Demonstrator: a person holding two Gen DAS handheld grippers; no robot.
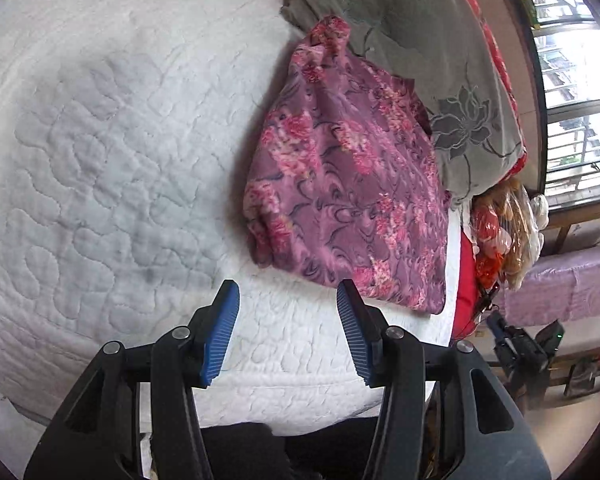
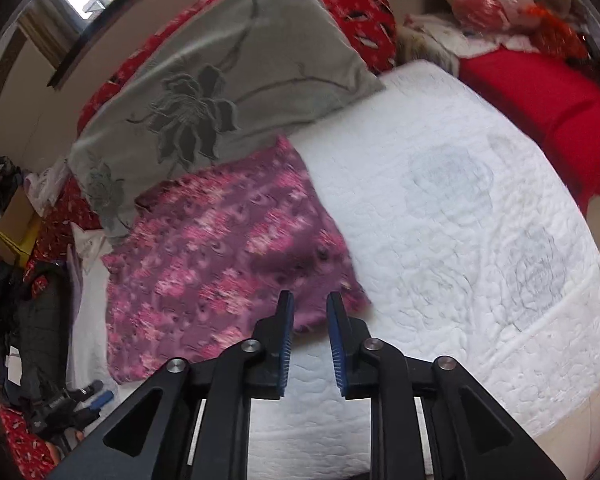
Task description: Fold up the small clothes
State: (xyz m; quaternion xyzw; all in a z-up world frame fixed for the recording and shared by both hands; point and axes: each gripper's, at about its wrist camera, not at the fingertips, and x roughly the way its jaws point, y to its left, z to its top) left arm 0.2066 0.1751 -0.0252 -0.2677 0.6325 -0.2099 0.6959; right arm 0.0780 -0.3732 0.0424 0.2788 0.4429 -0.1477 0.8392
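Observation:
A purple garment with pink flowers [image 1: 348, 168] lies folded on the white quilted bed [image 1: 100, 140]. My left gripper [image 1: 288, 292] is open and empty, just short of the garment's near edge. In the right wrist view the same garment [image 2: 220, 256] lies left of centre on the bed [image 2: 460, 220]. My right gripper [image 2: 310, 300] is open with a narrow gap and empty, its tips over the garment's near right corner. The other gripper [image 2: 88, 400] shows low at the left.
A grey flowered pillow [image 1: 420, 60] lies against the garment's far side, on a red patterned blanket [image 2: 352, 4]. A red cushion [image 2: 540, 112] and plastic bags [image 1: 500, 232] sit at the bed's edge. A window [image 1: 580, 80] is to the right.

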